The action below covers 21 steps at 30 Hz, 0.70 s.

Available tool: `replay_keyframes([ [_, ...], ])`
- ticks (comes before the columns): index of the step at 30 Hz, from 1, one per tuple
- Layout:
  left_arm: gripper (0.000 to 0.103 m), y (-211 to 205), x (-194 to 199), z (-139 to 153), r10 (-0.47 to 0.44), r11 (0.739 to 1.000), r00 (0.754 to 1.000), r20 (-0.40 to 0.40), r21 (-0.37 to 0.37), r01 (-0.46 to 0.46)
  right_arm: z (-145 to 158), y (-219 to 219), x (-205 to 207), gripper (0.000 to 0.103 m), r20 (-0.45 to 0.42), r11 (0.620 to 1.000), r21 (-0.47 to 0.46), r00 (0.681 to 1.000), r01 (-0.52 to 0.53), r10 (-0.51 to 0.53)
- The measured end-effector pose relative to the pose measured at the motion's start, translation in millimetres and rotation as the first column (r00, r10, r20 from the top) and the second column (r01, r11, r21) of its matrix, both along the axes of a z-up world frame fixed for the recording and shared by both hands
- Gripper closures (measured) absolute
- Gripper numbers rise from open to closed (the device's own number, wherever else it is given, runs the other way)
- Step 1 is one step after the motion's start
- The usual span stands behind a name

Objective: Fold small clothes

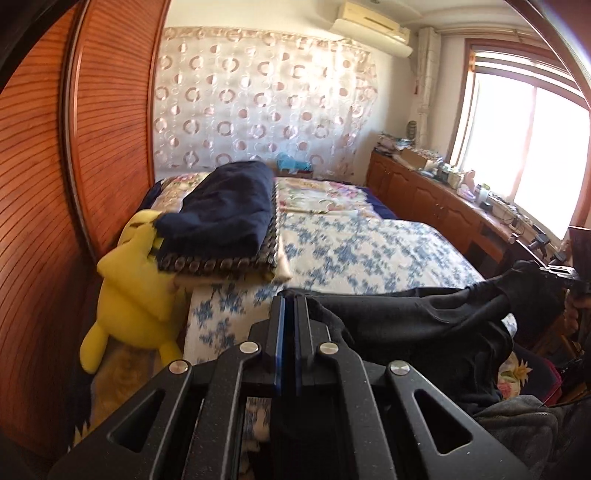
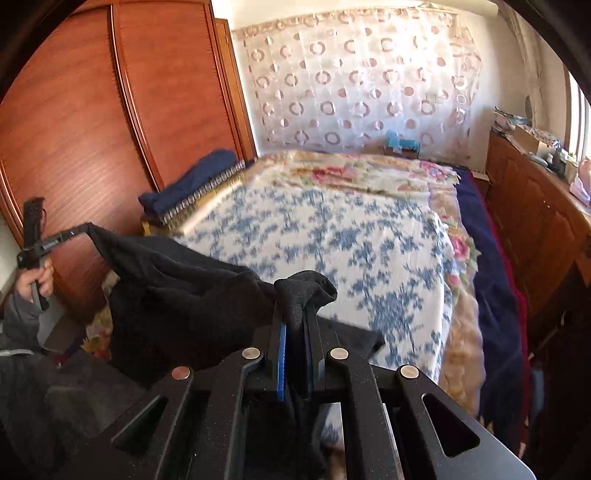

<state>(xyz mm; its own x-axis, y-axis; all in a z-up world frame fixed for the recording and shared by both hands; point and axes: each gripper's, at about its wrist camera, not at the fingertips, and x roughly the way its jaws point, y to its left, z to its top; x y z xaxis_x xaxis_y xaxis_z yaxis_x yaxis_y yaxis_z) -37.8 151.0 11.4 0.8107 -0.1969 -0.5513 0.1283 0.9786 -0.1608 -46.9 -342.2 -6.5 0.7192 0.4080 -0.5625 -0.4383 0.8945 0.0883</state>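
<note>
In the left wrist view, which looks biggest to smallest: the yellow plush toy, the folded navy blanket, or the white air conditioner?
As they look in that view:
1. Folded navy blanket
2. Yellow plush toy, nearly as big; it sits nearer the camera, so this order is unsure
3. White air conditioner, clearly smallest, but farthest away

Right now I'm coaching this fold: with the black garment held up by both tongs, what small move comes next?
Probably lower it flat onto the blue-flowered bedspread. The black garment hangs stretched between the left tongs and right tongs, both shut on it, above open bed.
</note>
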Motion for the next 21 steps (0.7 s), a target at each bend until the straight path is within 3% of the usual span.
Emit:
replay_keyframes([
  [7, 0.098, 1, -3, -26, 0.029, 0.999, 0.998, -0.049, 0.027, -0.027, -17, 31, 11, 0.096, -0.085, 0.995, -0.099, 0.996, -0.016, 0.008],
  [9, 0.097, 1, -3, -27, 0.026, 0.999, 0.998, -0.05, 0.032, -0.025, -16, 36, 10, 0.086, -0.092, 0.991, -0.131, 0.996, -0.007, -0.005],
  [14, 0.06, -5, 3, -27, -0.009, 0.999, 0.999, -0.045, 0.035, 0.011, -1, 33, 8, 0.073, -0.062, 0.992, -0.126, 0.998, 0.003, -0.011],
  [17, 0.044, -11, 15, -30, -0.025, 0.999, 0.998, -0.057, 0.036, 0.027, -12, 31, 9, 0.068, -0.058, 0.993, -0.12, 0.998, 0.018, -0.025],
  [18, 0.032, -13, 19, -31, -0.034, 0.999, 0.998, -0.058, 0.033, 0.036, -18, 30, 14, 0.068, -0.061, 0.993, -0.119, 0.998, 0.024, -0.032],
  [19, 0.026, -15, 22, -32, -0.042, 0.999, 0.997, -0.06, 0.032, 0.044, -22, 30, 20, 0.068, -0.065, 0.992, -0.12, 0.997, 0.031, -0.039],
  [21, 0.025, -22, 32, -36, -0.061, 0.997, 0.995, -0.075, 0.038, 0.064, -32, 31, 32, 0.068, -0.075, 0.991, -0.127, 0.996, 0.044, -0.054],
])
